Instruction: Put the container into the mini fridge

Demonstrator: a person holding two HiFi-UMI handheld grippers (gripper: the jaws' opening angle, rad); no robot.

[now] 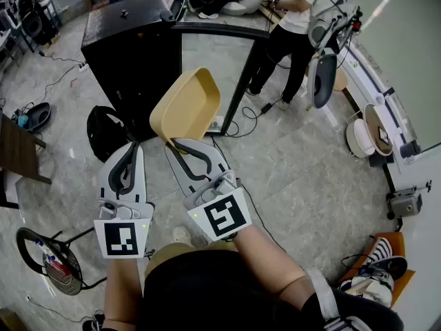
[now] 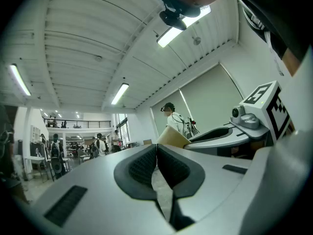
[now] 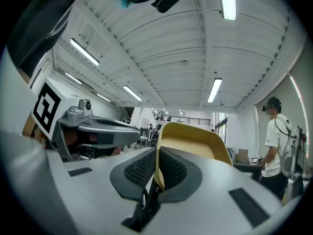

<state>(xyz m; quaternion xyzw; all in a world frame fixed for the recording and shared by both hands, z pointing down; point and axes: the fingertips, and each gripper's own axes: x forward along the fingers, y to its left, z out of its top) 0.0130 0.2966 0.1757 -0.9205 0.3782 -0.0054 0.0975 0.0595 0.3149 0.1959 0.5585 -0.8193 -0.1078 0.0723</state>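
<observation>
A shallow tan container (image 1: 186,105) hangs tilted in the air in front of the black mini fridge (image 1: 127,47). The fridge's glass door (image 1: 213,67) stands open to its right. My right gripper (image 1: 180,145) is shut on the container's near rim. In the right gripper view the rim (image 3: 190,141) sits pinched between the dark pads of the right gripper (image 3: 157,166). My left gripper (image 1: 131,158) is beside it on the left, shut and holding nothing. In the left gripper view the pads of the left gripper (image 2: 156,163) meet, and the container (image 2: 172,137) shows beyond them.
A person (image 1: 303,12) stands at the back right, near the fridge door. On the floor left of the fridge lie a black bag (image 1: 103,131) and cables (image 1: 55,81). A stool (image 1: 52,254) is at the lower left, and an orange box with shoes (image 1: 379,271) at the lower right.
</observation>
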